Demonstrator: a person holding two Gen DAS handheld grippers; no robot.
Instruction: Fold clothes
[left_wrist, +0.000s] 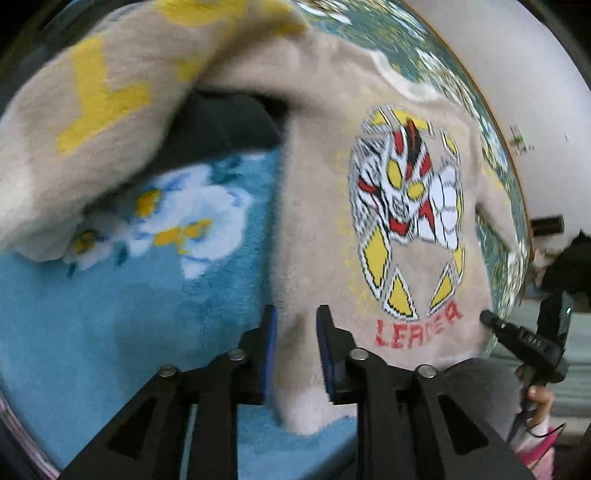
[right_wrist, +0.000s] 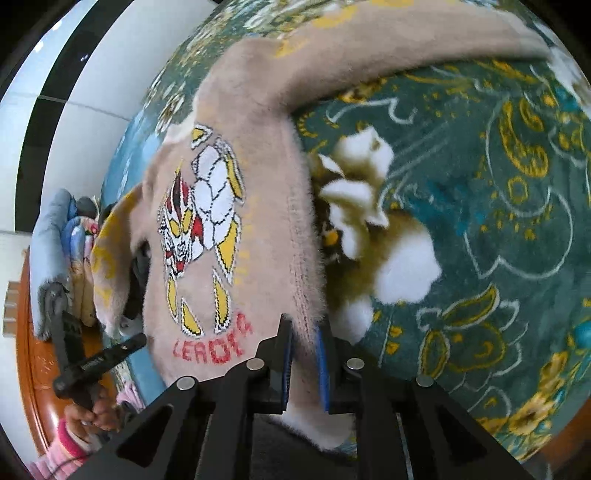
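A fluffy beige sweater (left_wrist: 317, 206) with a red, white and yellow robot print and the word LEADER is held up over a bed. My left gripper (left_wrist: 295, 314) is shut on the sweater's bottom hem at one corner. One sleeve with yellow marks (left_wrist: 99, 122) hangs at the upper left. In the right wrist view the same sweater (right_wrist: 258, 192) fills the middle, and my right gripper (right_wrist: 303, 325) is shut on the hem's other corner. The other sleeve (right_wrist: 406, 40) stretches to the upper right. Each view shows the opposite gripper at its edge.
A blue plush blanket with white flowers (left_wrist: 110, 314) lies under the sweater on the left. A dark green flowered blanket (right_wrist: 498, 221) covers the right side. Folded bedding (right_wrist: 59, 258) is stacked at the far left. A white wall (left_wrist: 535, 92) stands beyond.
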